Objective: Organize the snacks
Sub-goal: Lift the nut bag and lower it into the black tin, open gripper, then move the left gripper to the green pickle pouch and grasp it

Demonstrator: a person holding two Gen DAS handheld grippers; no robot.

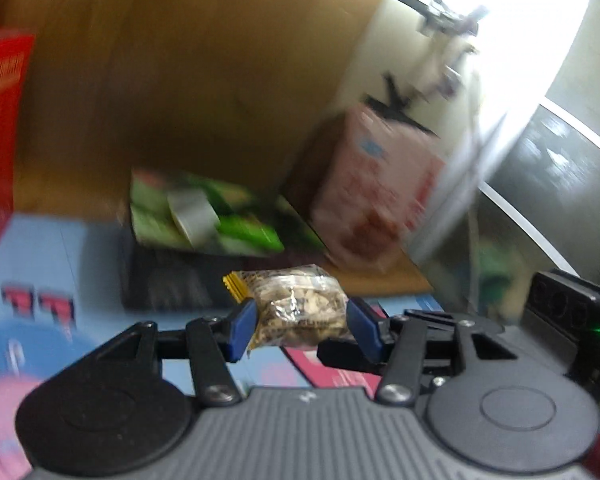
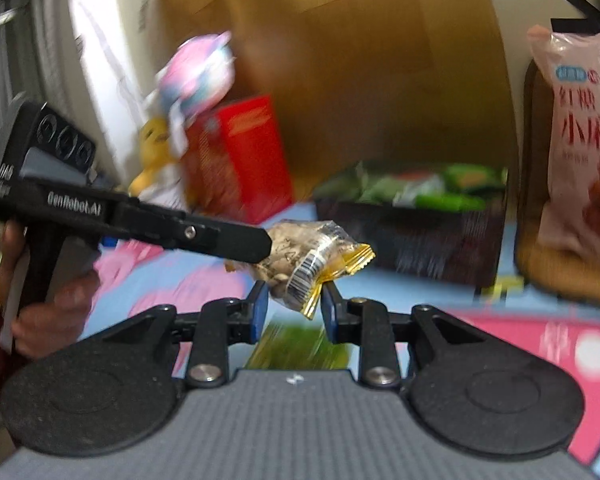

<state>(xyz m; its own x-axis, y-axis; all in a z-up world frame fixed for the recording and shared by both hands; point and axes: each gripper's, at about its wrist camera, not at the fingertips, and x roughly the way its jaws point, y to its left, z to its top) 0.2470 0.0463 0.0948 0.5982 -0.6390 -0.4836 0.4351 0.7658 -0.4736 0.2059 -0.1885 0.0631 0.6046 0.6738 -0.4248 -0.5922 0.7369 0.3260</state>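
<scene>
Clear-wrapped nut packet [image 1: 296,308] with gold crimped ends is clamped between the blue pads of the left gripper [image 1: 300,322], held clear of the printed blue-and-pink mat [image 1: 40,248]. In the right wrist view the same packet [image 2: 312,264] is seen pinched from two sides: the left gripper's black finger [image 2: 220,240] comes in from 9 o'clock, while the right gripper [image 2: 292,304] is closed on the packet's lower gold edge. Both views are smeared by motion blur.

Step judged: one snack is being carried, two-handed, toward storage. A dark tray [image 2: 412,232] already stocked with green packets [image 2: 440,188] sits at 1 o'clock of the packet in the right wrist view, likely the drop spot. A pink snack bag [image 2: 580,152] stands at 3 o'clock, a red box [image 2: 248,152] at 10 o'clock.

Next move calls for the packet to be brought over the tray, lowered among the green packets, then both grips released without it being dragged back out.
</scene>
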